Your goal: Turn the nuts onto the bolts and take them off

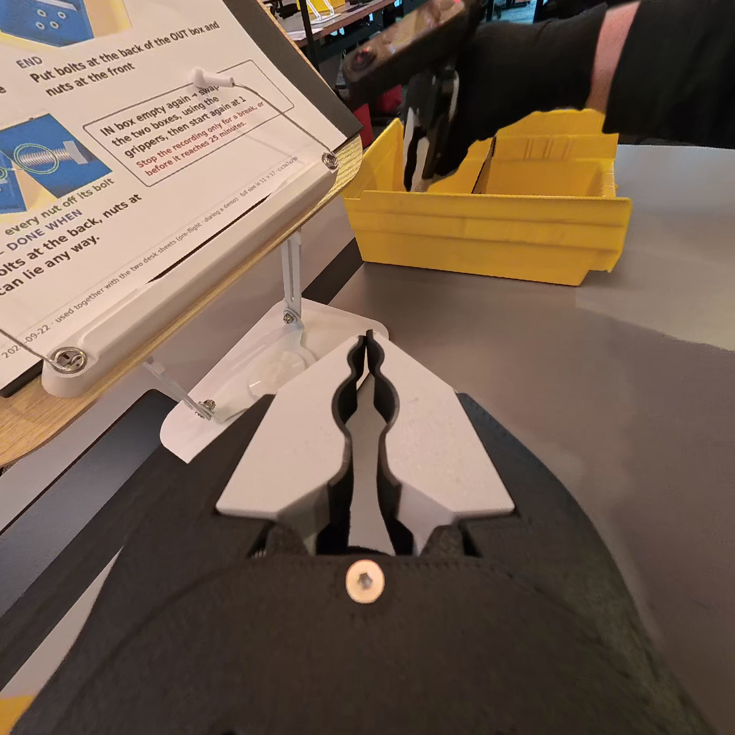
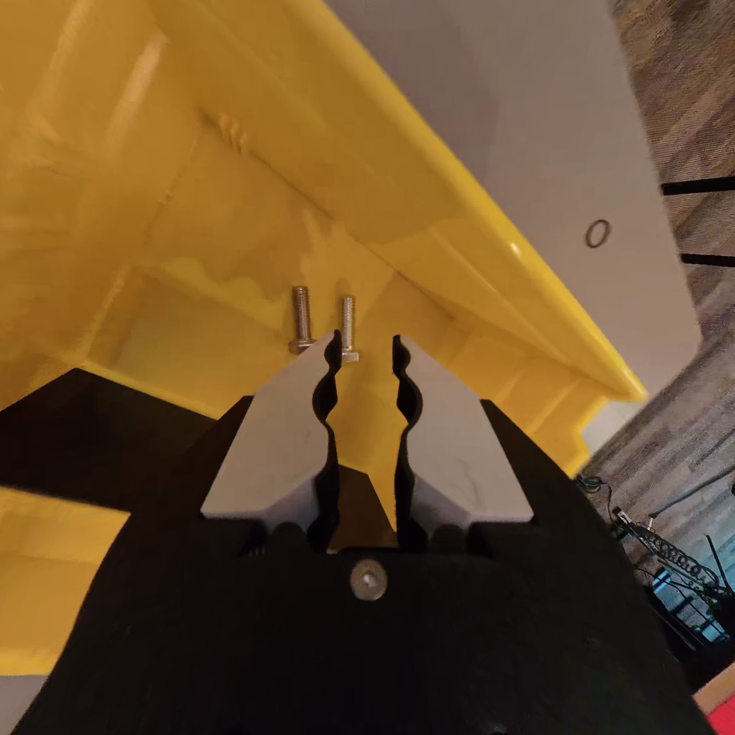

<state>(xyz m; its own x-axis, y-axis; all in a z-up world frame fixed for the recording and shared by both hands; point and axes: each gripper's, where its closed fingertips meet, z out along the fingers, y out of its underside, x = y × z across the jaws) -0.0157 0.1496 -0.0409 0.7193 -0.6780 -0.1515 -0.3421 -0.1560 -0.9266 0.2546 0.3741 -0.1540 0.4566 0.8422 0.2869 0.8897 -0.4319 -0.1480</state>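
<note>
My left gripper (image 1: 368,338) is shut and empty, low over the grey table in front of a white stand base. My right gripper (image 2: 366,336) is open and reaches down into a yellow bin (image 2: 497,254). Two silver bolts lie side by side on the bin floor just past its tips: one bolt (image 2: 348,330) sits between the fingertips near the left finger, the other bolt (image 2: 301,320) lies just left of it. In the left wrist view the right gripper (image 1: 421,167), held by a black-gloved hand, dips into the yellow bin (image 1: 489,234). No nuts show.
A tilted wooden board with a printed instruction sheet (image 1: 131,159) stands on a white stand (image 1: 274,370) at my left. A dark ring (image 2: 597,233) lies on the grey table beyond the bin. Cables and floor show at the far right.
</note>
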